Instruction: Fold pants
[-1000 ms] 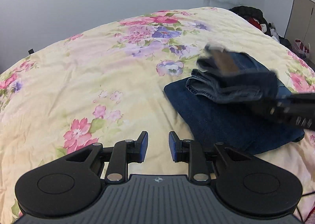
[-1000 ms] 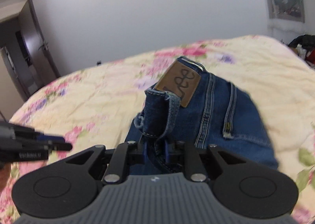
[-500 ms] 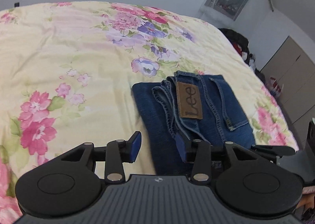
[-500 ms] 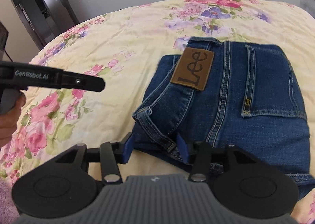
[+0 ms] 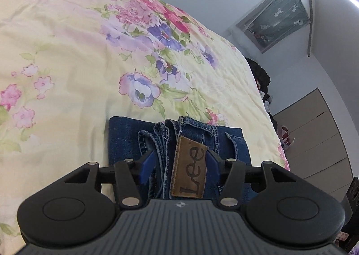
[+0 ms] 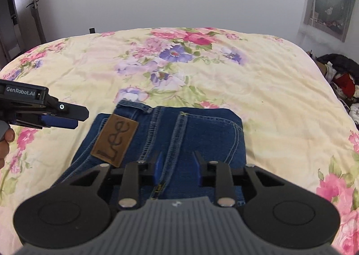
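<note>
Pants (image 6: pixel 170 134) are seen folded near the bed's (image 6: pixel 280 89) front edge. The left gripper (image 5: pixel 179 165) is held part-open astride the waistband, perhaps not pressing; the right gripper (image 6: pixel 177 165), narrower, grips nothing.

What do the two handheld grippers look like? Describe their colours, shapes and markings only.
Both are alike. The left gripper and right gripper each have a grey ribbed body with a small logo, two round black discs at the sides, black link arms with silver rivets, and blue pads on the fingers. Seen from the right wrist view, the left gripper's black side reads "GenRobot.AI" in white. No cables or sleeves show.
</note>
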`<control>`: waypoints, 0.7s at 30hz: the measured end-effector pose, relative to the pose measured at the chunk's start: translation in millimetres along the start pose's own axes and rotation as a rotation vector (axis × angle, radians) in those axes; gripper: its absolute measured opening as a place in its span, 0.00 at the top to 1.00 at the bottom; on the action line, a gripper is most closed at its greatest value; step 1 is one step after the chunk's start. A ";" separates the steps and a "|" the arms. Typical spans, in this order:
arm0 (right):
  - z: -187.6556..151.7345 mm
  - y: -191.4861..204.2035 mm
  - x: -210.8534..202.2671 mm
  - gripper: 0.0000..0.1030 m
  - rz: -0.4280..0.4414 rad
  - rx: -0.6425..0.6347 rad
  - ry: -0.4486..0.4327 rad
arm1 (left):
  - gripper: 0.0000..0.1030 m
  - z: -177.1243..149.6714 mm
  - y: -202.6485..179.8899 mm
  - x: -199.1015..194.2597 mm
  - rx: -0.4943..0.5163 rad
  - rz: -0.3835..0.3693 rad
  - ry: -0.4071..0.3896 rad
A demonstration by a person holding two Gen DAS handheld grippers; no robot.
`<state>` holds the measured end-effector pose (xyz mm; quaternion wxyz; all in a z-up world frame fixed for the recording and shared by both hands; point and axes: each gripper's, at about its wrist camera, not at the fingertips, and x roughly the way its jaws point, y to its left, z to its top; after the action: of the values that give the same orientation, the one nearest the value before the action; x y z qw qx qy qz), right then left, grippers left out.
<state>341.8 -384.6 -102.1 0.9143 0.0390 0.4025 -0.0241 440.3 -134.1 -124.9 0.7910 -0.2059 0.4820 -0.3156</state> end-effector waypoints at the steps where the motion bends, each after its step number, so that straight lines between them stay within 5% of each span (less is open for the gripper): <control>1: -1.2 -6.5 4.1 0.76 0.008 0.010 -0.003 | 0.42 1.1 3.2 8.0 -0.002 -0.016 0.014; 9: -22.8 -33.2 39.4 0.76 0.077 0.029 -0.014 | 0.43 6.2 21.7 51.0 -0.032 -0.093 0.044; 13: -30.3 -34.1 48.4 0.75 0.094 0.024 -0.025 | 0.63 6.4 12.5 56.6 -0.055 -0.114 0.050; 16: -30.6 -35.8 47.9 0.75 0.099 0.037 -0.028 | 0.78 3.8 -7.1 44.8 0.013 -0.072 0.010; 21: -26.8 -38.6 28.0 0.75 0.097 0.051 -0.056 | 0.82 1.8 -65.4 5.9 0.255 -0.020 -0.041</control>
<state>338.2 -421.0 -142.9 0.9239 0.0812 0.3738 0.0091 424.3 -185.0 -86.7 0.8173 -0.1148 0.4195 -0.3780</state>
